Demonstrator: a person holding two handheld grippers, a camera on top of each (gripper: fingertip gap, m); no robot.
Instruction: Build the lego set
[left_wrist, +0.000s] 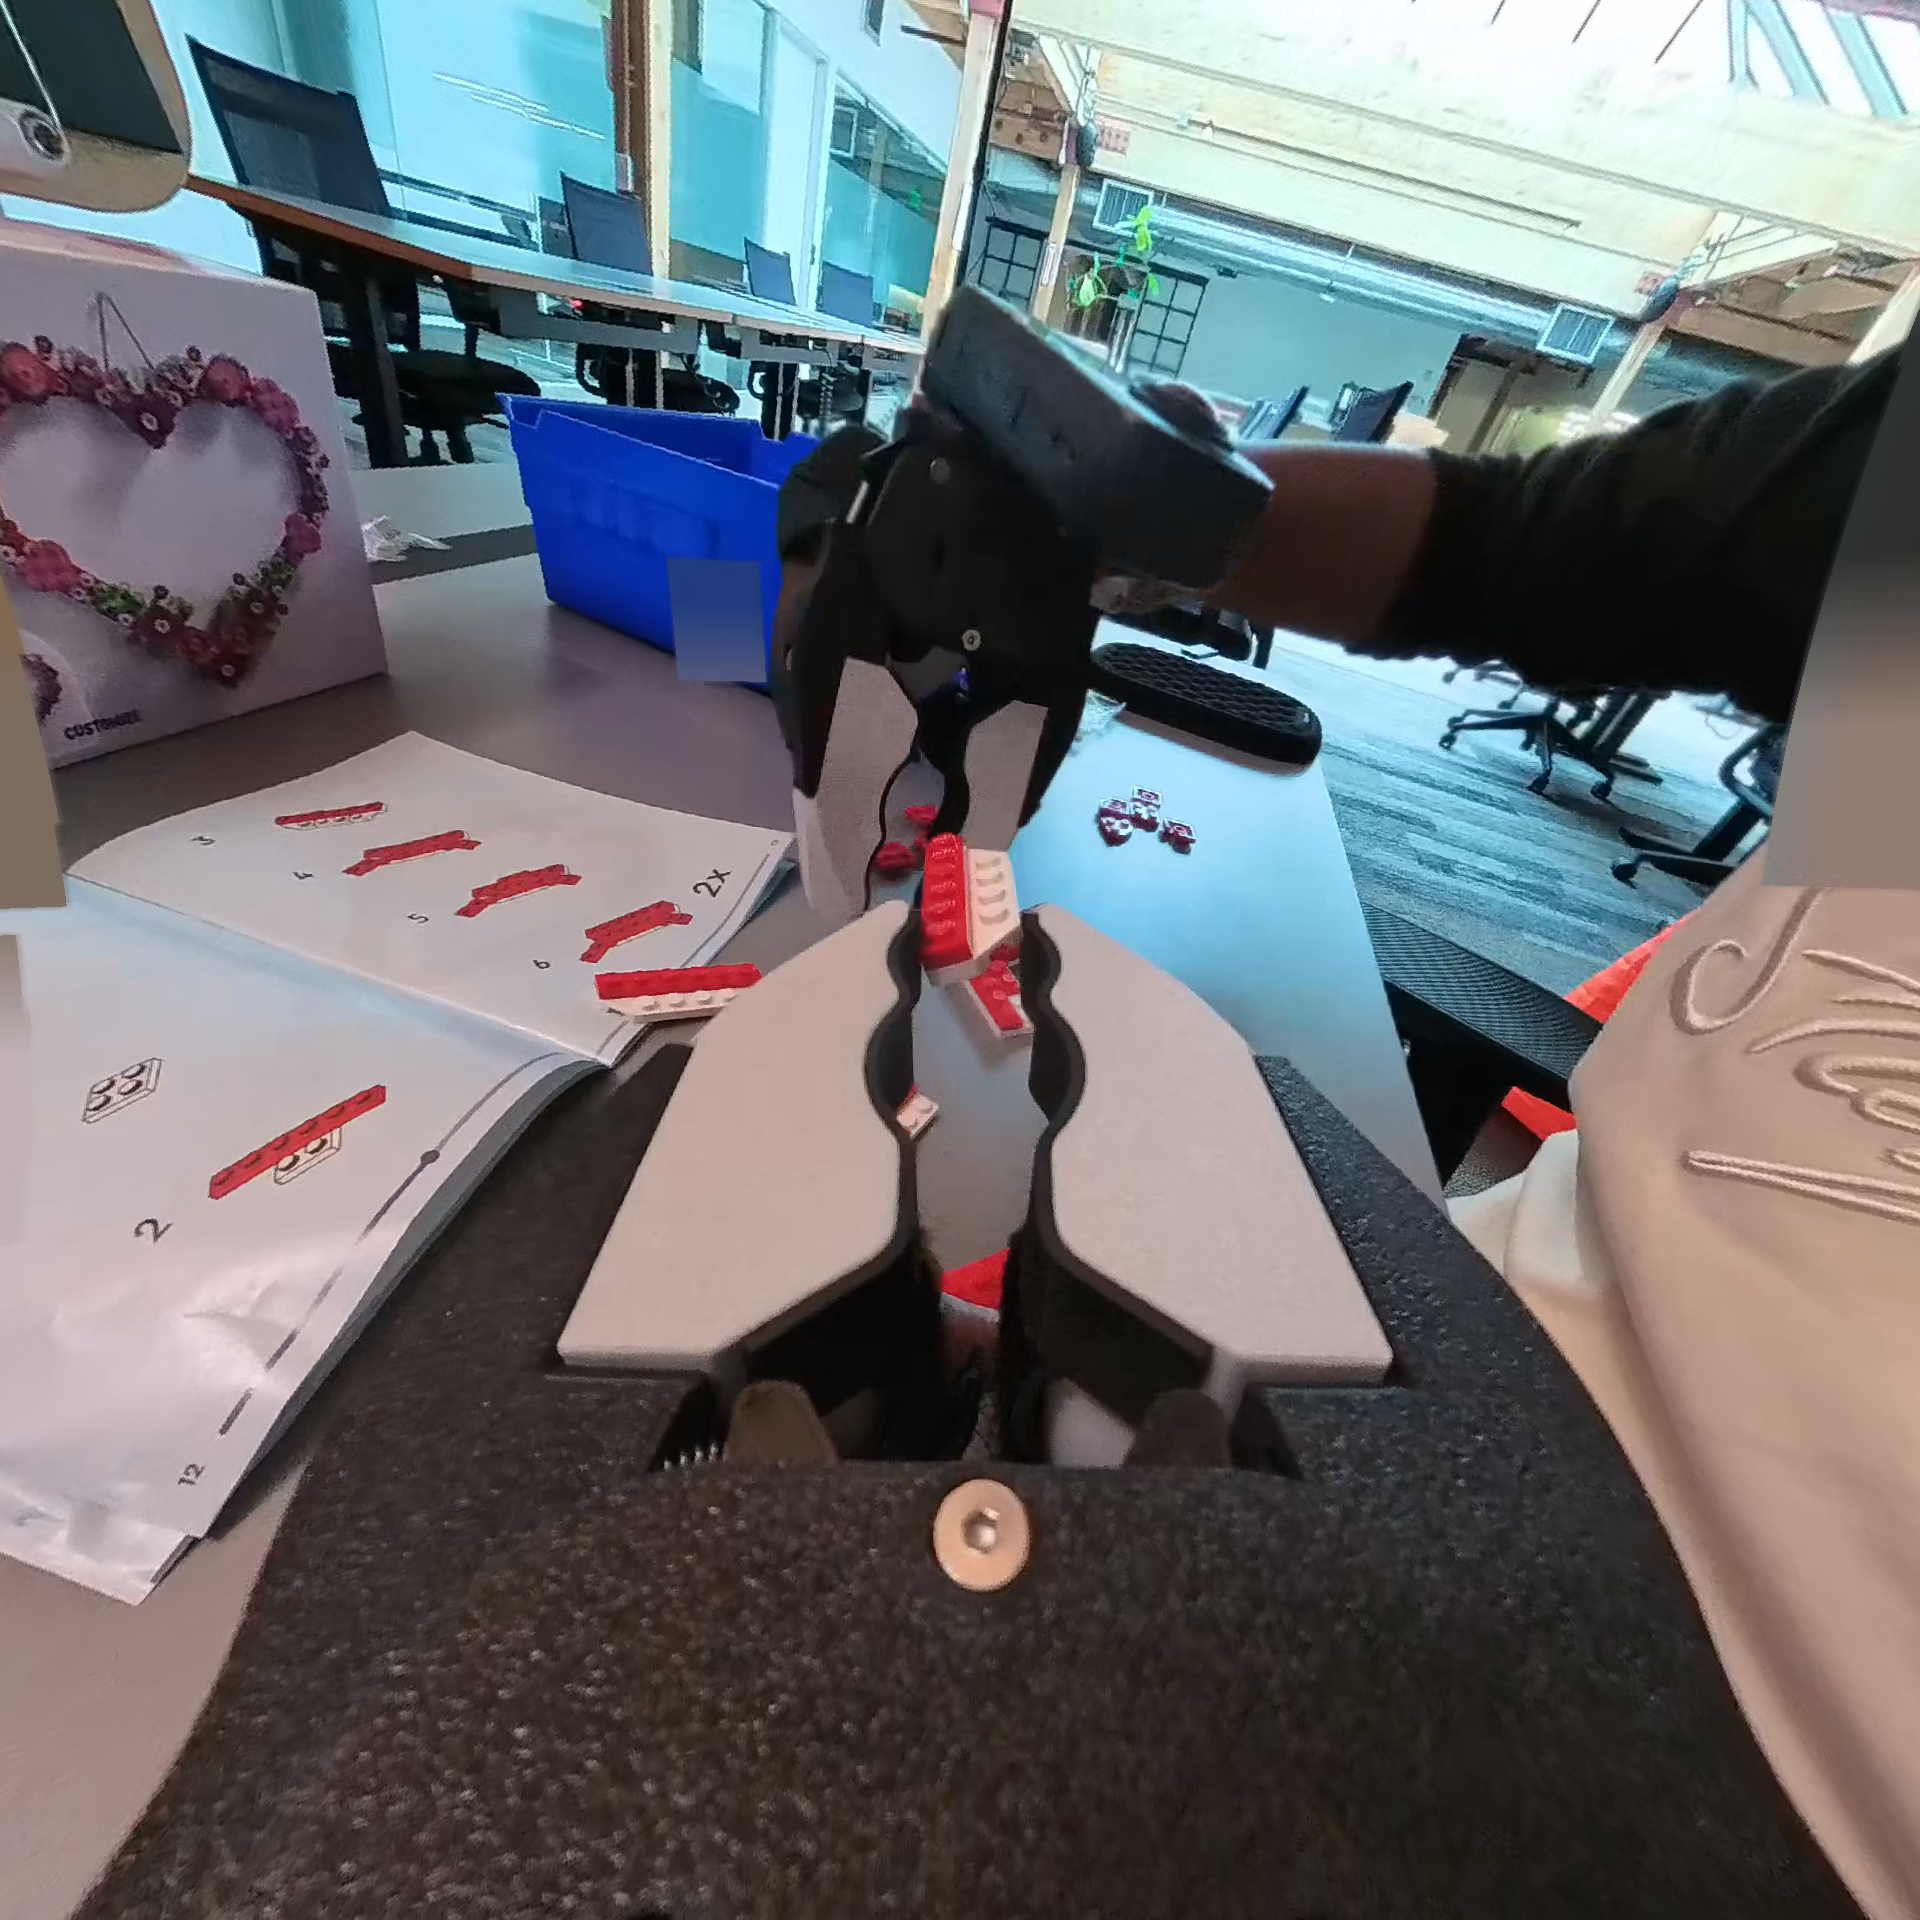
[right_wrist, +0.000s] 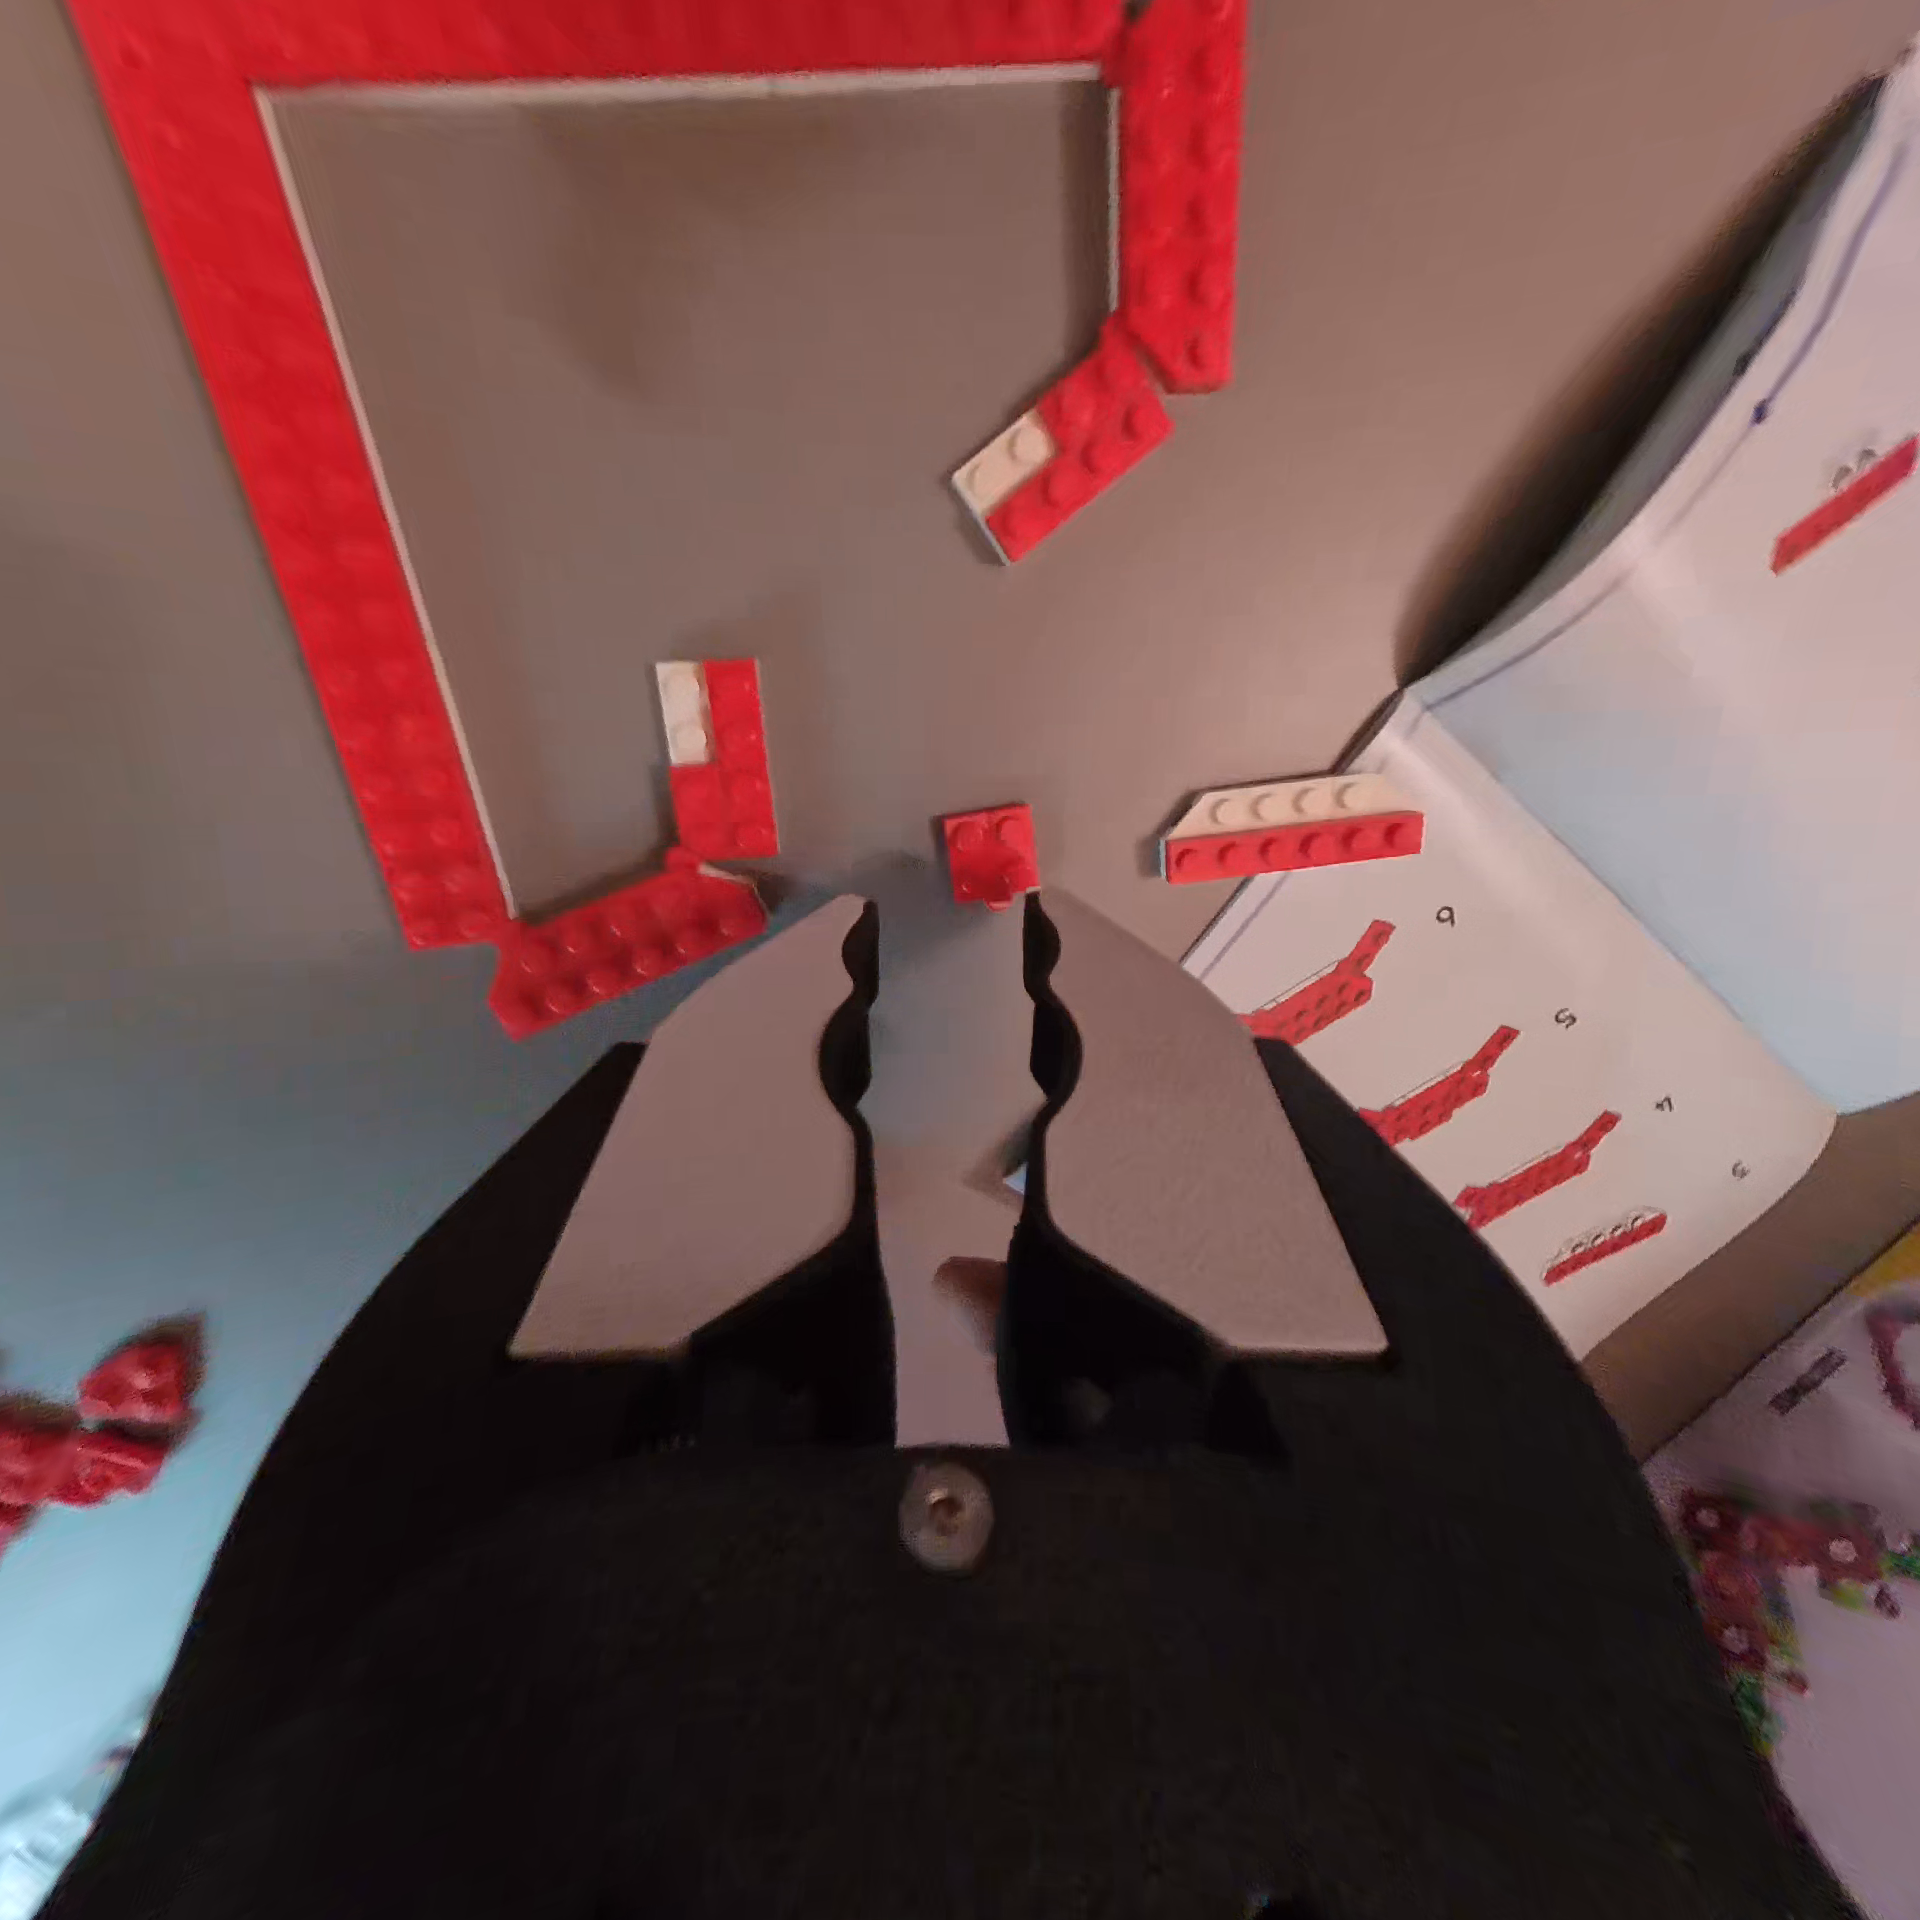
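Observation:
My left gripper is shut on a red-and-white plate assembly and holds it upright above the grey table. Part of the big red frame lies below it. My right gripper is open and empty, pointing down, with its tips just short of a small red plate. It also shows in the left wrist view, just beyond the held assembly. A matching red-and-white assembly lies on the edge of the open instruction booklet. Two short red-and-white sections sit at the frame's open ends.
The booklet lies left of the left gripper, with the set's box behind it. A blue bin stands at the back. A small pile of dark red pieces lies near a black oval object by the table's right edge. My right fingertips sit around 15 centimetres from my left ones.

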